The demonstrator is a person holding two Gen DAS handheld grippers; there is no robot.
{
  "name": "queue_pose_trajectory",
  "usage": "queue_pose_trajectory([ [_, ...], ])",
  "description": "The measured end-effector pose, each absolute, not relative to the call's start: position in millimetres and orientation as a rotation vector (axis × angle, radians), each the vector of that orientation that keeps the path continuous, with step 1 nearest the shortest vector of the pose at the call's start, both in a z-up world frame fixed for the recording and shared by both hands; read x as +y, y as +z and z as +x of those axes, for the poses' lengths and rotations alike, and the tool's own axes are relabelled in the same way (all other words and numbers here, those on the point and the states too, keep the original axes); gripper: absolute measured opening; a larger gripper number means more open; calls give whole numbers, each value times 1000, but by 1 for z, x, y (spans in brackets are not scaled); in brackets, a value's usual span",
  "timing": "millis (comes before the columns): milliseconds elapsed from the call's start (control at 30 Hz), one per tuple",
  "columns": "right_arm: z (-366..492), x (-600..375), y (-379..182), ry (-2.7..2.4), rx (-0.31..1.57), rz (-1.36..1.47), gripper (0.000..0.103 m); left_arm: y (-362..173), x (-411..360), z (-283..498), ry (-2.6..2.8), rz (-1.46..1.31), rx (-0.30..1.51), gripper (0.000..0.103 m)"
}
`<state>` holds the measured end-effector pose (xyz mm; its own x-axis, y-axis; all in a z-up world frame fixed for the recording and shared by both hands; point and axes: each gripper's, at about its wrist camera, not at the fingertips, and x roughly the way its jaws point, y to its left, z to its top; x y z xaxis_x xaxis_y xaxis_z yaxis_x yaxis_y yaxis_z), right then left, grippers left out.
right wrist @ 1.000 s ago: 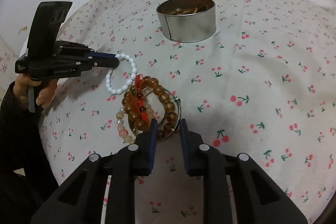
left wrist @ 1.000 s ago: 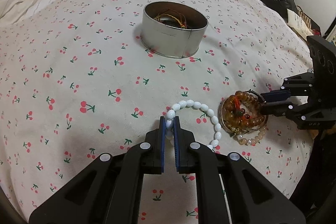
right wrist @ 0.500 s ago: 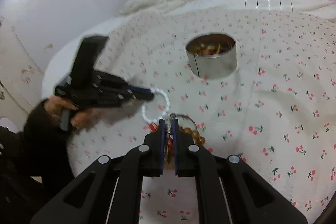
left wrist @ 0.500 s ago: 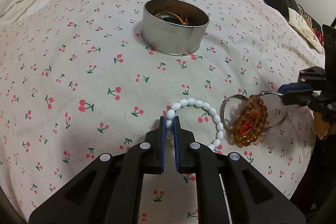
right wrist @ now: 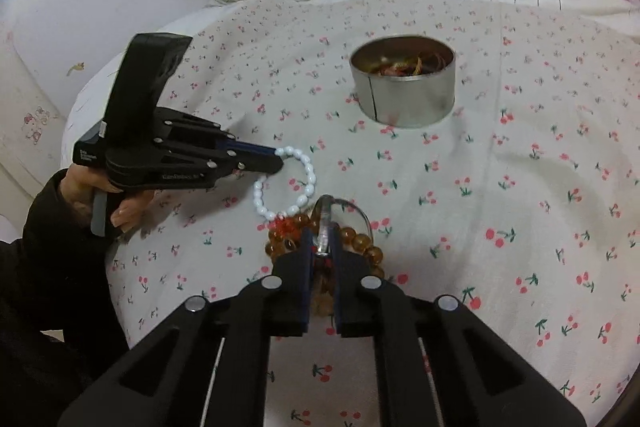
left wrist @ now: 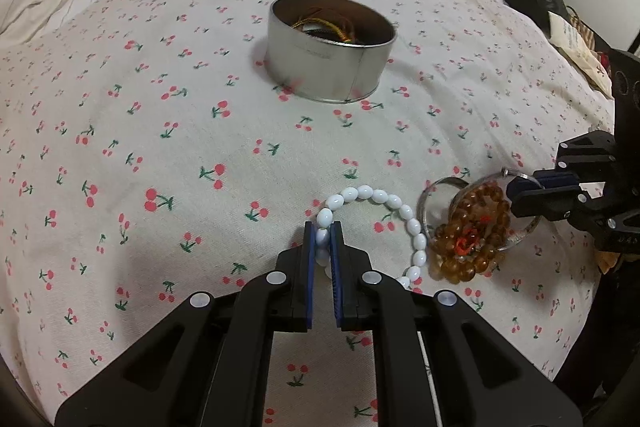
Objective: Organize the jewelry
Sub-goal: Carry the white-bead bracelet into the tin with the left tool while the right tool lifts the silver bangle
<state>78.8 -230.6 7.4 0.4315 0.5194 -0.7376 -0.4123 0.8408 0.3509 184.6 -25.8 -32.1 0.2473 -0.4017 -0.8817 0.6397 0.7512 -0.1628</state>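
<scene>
My left tongs pinch the white bead bracelet at lower centre; my right tongs clamp the stiff clear bangle, amber beads dangling loosely, apt to slip.

Small pale lettering on the side of the left gripper, seen from the right wrist view: too blurred to read. More small print on a label at the back end of its body, likewise unreadable. A few raised characters on the underside of the right gripper, in the left wrist view, not legible either. No readable words or numbers elsewhere.
</scene>
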Motion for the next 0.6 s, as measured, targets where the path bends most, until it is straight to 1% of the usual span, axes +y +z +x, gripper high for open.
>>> queue_pose_trajectory([
  [200, 71, -234, 37, 693, 810, 206, 8, -1, -17, 180, -815, 138, 1040, 6],
  [333, 66, -247, 51, 764, 721, 300, 8, 6, -11, 180, -830, 95, 1026, 6],
  [400, 70, -245, 48, 729, 752, 280, 8, 9, -11, 180, -835, 95, 1019, 6],
  [467, 79, -240, 30, 589, 853, 153, 8, 7, -12, 181, -829, 95, 1022, 6],
  [500, 83, -240, 22, 586, 889, 173, 8, 4, -12, 183, -821, 94, 1030, 6],
  [600, 77, -241, 38, 671, 807, 224, 8, 4, -10, 185, -813, 90, 1035, 6],
])
